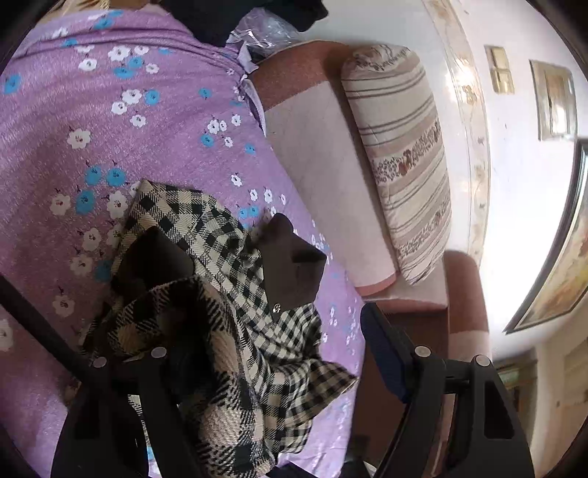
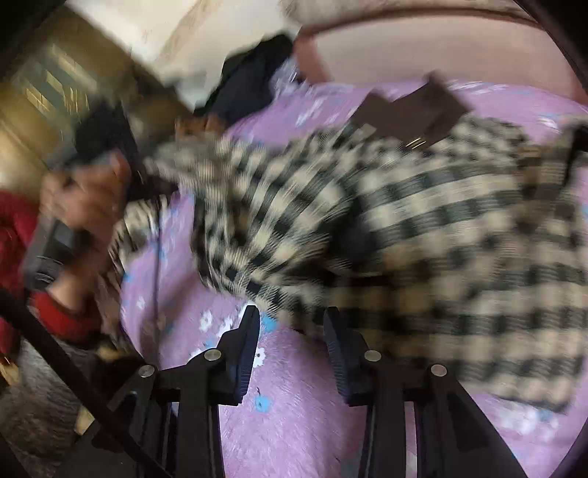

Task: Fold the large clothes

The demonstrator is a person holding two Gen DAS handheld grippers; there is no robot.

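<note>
A large black-and-cream checked garment [image 1: 220,294] with a dark brown collar [image 1: 290,264] lies bunched on a purple floral bedsheet [image 1: 110,121]. My left gripper [image 1: 264,331] is wide open, its left finger buried under folds of the garment and its right finger [image 1: 382,349] clear beside it. In the blurred right wrist view the garment [image 2: 422,228] spreads across the sheet [image 2: 294,404]. My right gripper [image 2: 292,331] is open at the garment's near hem, touching nothing I can make out. The person's left hand with the other gripper [image 2: 110,165] shows at the garment's far end.
A striped pillow [image 1: 400,154] and a pink-brown folded blanket [image 1: 323,176] lie along the bed's right side by the white wall. Dark clothing [image 1: 239,14] and a plastic bag [image 1: 264,33] sit at the bed's far end. The person's red sleeve [image 2: 22,235] is at left.
</note>
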